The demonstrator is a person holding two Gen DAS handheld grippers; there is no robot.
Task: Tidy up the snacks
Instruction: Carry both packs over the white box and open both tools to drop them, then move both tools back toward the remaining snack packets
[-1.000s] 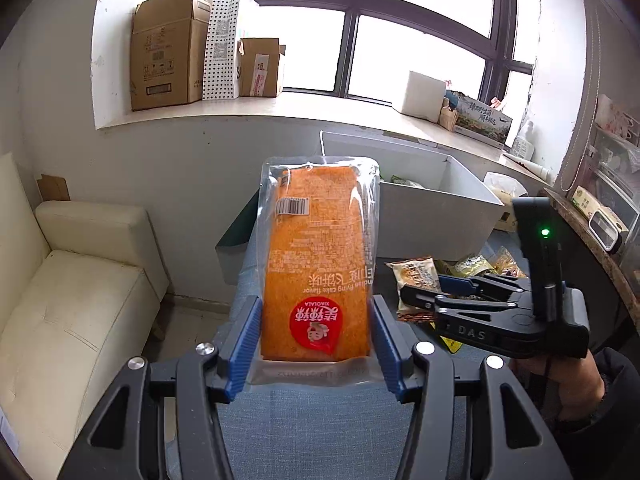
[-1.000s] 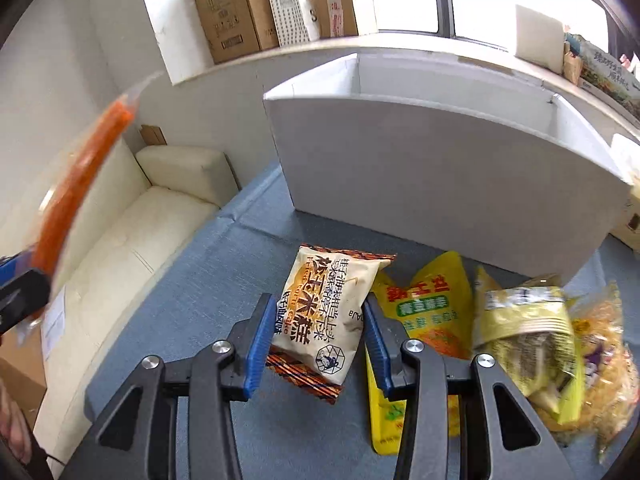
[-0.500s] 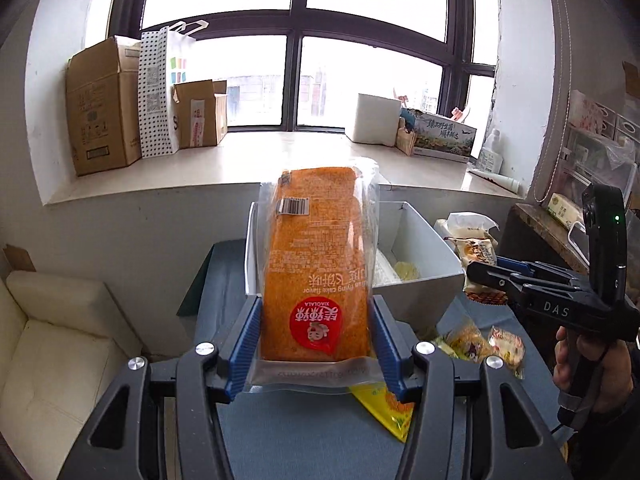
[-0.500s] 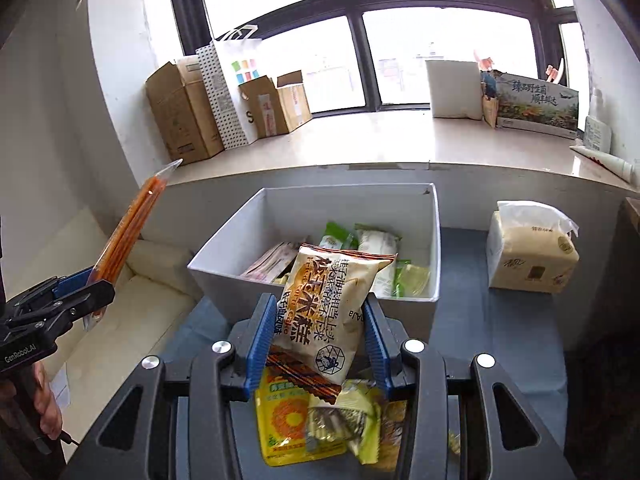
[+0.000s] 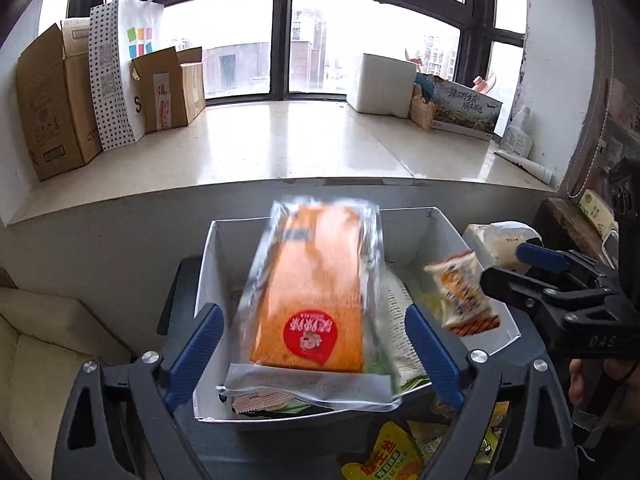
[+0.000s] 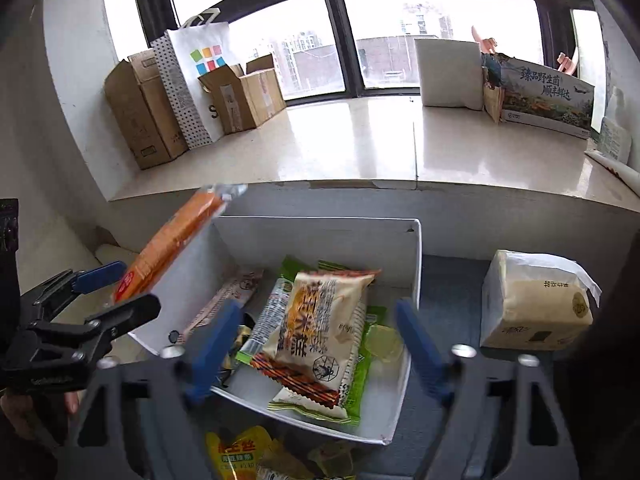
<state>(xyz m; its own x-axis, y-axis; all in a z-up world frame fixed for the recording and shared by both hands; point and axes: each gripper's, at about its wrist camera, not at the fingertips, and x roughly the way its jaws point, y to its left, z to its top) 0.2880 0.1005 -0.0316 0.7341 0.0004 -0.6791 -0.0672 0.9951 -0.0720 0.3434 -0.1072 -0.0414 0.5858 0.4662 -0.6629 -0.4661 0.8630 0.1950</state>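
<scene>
two grippers hang above the white bin, both with jaws opening. nearest, yellow packets lie on the counter just in front of the bin. the left gripper has its pads clear of the orange cake pack, blurred over the bin's left part. the right gripper has its pads apart from the rice-cake packet, which sits over green wrappers inside the bin. right of the bin stands a tissue pack. beyond the bin, cardboard boxes sit on the windowsill.
</scene>
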